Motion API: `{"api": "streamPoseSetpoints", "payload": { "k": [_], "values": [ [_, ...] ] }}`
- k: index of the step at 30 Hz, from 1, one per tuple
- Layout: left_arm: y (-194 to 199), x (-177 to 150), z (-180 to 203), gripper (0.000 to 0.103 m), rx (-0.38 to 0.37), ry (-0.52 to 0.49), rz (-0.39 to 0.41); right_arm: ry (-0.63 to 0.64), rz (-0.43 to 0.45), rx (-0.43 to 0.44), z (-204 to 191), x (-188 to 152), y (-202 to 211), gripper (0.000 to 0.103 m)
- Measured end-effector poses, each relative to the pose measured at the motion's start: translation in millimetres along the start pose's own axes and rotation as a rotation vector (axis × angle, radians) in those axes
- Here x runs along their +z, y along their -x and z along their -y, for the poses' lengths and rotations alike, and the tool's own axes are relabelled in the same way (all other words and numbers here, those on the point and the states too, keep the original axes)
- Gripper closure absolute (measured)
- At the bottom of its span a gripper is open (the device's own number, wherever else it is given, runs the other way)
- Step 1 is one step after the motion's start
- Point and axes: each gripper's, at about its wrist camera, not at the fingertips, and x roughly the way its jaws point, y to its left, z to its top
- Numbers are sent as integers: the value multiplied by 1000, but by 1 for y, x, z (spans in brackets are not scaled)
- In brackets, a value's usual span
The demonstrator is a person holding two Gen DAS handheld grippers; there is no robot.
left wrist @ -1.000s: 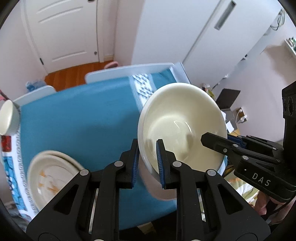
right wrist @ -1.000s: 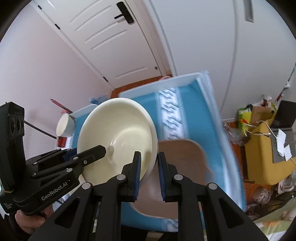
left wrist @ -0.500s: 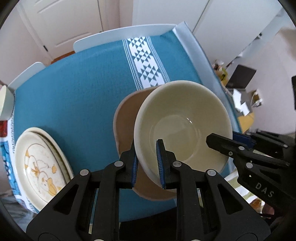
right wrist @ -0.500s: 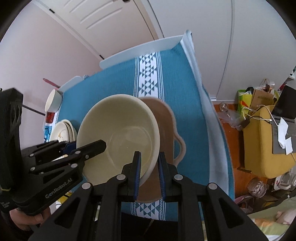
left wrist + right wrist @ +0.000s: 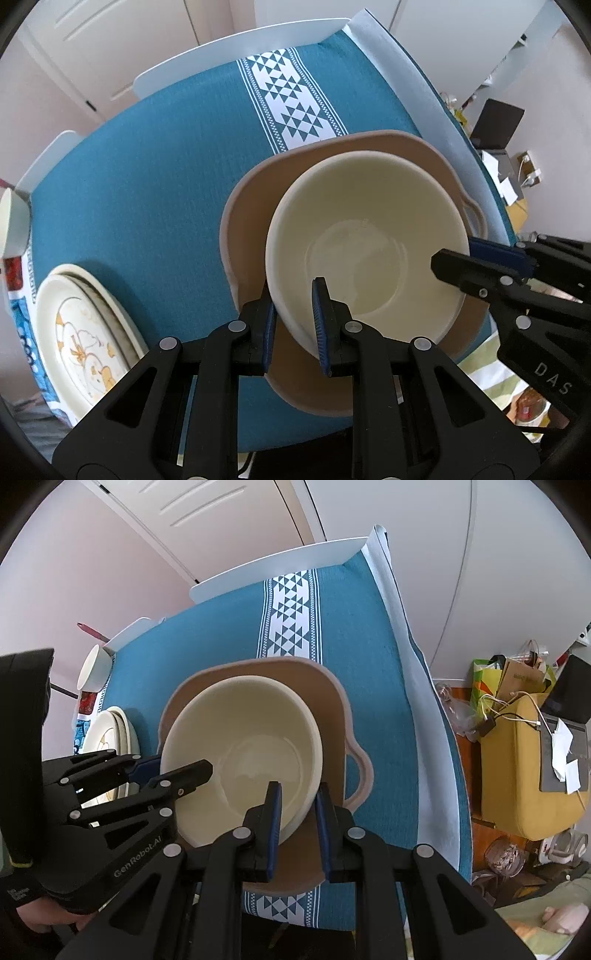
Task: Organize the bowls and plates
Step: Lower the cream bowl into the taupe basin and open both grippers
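**Two grippers, one bowl: nesting over the brown dish**

Both tools are clamped on the same cream bowl (image 5: 369,236). The left gripper (image 5: 293,321) pinches the bowl's wall at the near-left rim, one blue pad inside and one outside; the right gripper (image 5: 297,819) does the same at the opposite rim. The bowl sits upright, mouth up, inside the outline of the brown handled dish (image 5: 328,701), which lies on the teal tablecloth (image 5: 147,192). Whether the bowl's base already rests on the dish or hangs just above it cannot be told from either view.

To the left, well apart, lies a stack of cream plates (image 5: 81,332) with an orange print; a small white bowl (image 5: 94,670) stands at the table's far-left edge.

Judged stage: the bowl is at or near its seat in the dish, with release yet to come.

Hazards from here:
- Uneven release — if one gripper lets go first while the bowl is unsupported, the wall may pivot in the other clamp and strike the dish.
- Off-centre seating — the bowl lies toward the dish's near edge in the left view, so it may rock on the raised rim.
- Withdrawal — an inner pad dragging on the glazed wall could lift or tip the bowl.
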Motion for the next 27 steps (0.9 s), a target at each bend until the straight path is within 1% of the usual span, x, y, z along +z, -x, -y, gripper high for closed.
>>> {"api": "streamPoseSetpoints", "payload": {
  "k": [7,15,23,27],
  "values": [
    [5,1,2,87,22,-25,19,-12,9,3,0,0,3,86],
    [10,-2,0,87,13,-30,32,-19,15,0,-1,-3,5,86],
    [34,-2,-3,87,17,-14,82,-26,77,-10,2,-3,31,86],
    [54,-3,-7,87,28,5,131,-2,131,2,-5,0,50,86]
  ]
}}
